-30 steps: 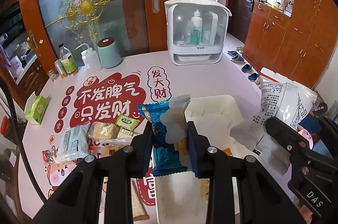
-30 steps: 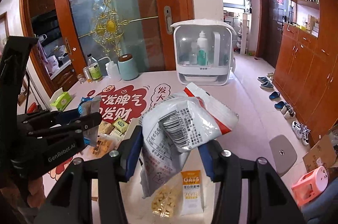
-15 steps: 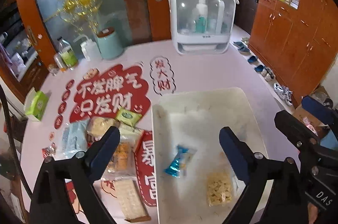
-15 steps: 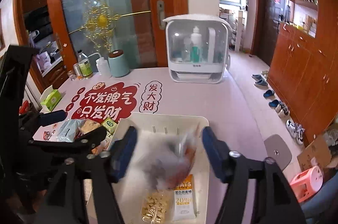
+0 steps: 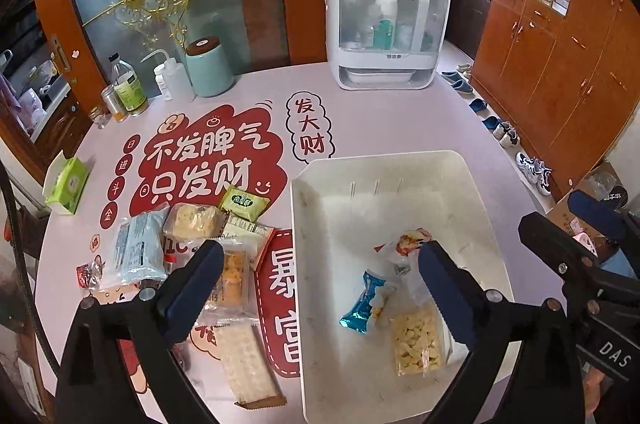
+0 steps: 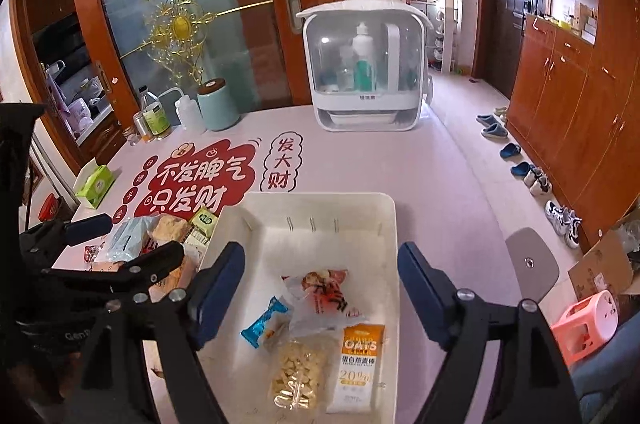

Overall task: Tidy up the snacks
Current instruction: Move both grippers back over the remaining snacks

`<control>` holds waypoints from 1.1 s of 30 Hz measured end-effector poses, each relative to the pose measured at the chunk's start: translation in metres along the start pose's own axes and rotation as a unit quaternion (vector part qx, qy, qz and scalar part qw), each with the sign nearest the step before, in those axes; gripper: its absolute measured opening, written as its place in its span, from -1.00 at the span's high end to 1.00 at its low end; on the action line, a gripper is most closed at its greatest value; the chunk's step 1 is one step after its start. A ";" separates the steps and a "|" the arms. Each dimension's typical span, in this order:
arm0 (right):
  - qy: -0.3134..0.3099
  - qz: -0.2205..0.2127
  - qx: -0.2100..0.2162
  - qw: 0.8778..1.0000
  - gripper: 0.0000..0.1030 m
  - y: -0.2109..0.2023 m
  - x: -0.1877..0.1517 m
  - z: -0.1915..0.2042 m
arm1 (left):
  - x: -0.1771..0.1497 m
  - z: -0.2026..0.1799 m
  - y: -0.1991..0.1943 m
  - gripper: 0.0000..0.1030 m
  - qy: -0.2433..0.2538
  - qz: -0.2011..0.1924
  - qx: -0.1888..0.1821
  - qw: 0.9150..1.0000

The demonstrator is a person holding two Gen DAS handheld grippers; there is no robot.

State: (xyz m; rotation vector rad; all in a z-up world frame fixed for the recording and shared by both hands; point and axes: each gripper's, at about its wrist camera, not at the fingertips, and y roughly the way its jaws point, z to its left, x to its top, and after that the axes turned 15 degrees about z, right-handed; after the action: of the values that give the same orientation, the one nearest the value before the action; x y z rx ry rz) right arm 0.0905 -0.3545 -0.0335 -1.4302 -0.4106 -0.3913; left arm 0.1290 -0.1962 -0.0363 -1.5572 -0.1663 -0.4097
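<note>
A white bin (image 5: 316, 183) (image 6: 256, 216) sits on the pink table. In it lie a blue packet (image 5: 366, 300) (image 6: 266, 322), a clear and red bag (image 5: 404, 244) (image 6: 324, 294), a bag of yellow puffs (image 5: 418, 342) (image 6: 298, 376) and an orange oats packet (image 6: 358, 364). Several loose snacks (image 5: 192, 244) (image 6: 160, 232) lie left of the bin. My left gripper (image 5: 320, 284) is open and empty, above the bin's left edge. My right gripper (image 6: 320, 288) is open and empty above the bin.
A white countertop appliance (image 5: 384, 27) (image 6: 364, 67) stands at the far side. A teal canister (image 5: 210, 65), a squeeze bottle and small bottles (image 5: 128, 87) stand at the far left. A green tissue box (image 5: 68, 183) sits at the left edge. The floor drops off to the right.
Both grippers opened and let go: the blue packet dropped from the left gripper, the big clear and red bag from the right. Both now lie in the bin.
</note>
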 end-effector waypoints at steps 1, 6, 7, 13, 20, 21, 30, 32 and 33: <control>0.001 0.002 0.001 1.000 -0.54 0.000 -0.001 0.000 | 0.000 0.000 -0.001 -0.89 0.001 -0.001 0.001 1.000; 0.007 0.019 0.006 1.000 -0.54 0.000 -0.008 0.002 | -0.010 0.001 -0.008 -0.89 0.009 -0.005 0.003 1.000; 0.008 0.026 0.008 1.000 -0.54 0.001 -0.009 0.003 | -0.012 0.002 -0.010 -0.89 0.010 -0.006 0.006 1.000; 0.017 0.040 0.035 0.998 -0.54 0.001 -0.022 0.008 | -0.028 0.012 -0.022 -0.89 0.014 -0.010 0.010 1.000; 0.036 0.011 0.009 0.999 -0.54 -0.006 -0.038 0.023 | -0.054 0.042 -0.025 -0.89 0.019 0.004 0.017 1.000; 0.036 0.009 0.005 0.999 -0.54 -0.006 -0.041 0.028 | -0.059 0.049 -0.025 -0.89 0.019 0.005 0.019 1.000; 0.054 0.011 0.000 0.998 -0.54 -0.012 -0.055 0.084 | -0.088 0.151 -0.027 -0.89 0.013 0.007 0.010 1.000; 0.068 0.009 -0.006 0.998 -0.54 -0.014 -0.056 0.107 | -0.092 0.182 -0.030 -0.89 0.014 0.005 0.008 1.000; 0.072 0.008 -0.006 0.997 -0.54 -0.015 -0.056 0.119 | -0.094 0.194 -0.032 -0.89 0.015 0.002 0.007 1.000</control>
State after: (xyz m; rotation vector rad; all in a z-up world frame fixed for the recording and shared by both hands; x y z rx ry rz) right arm 0.0301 -0.2372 -0.0372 -1.4055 -0.2805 -0.4810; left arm 0.0609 0.0104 -0.0360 -1.5374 -0.1429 -0.4276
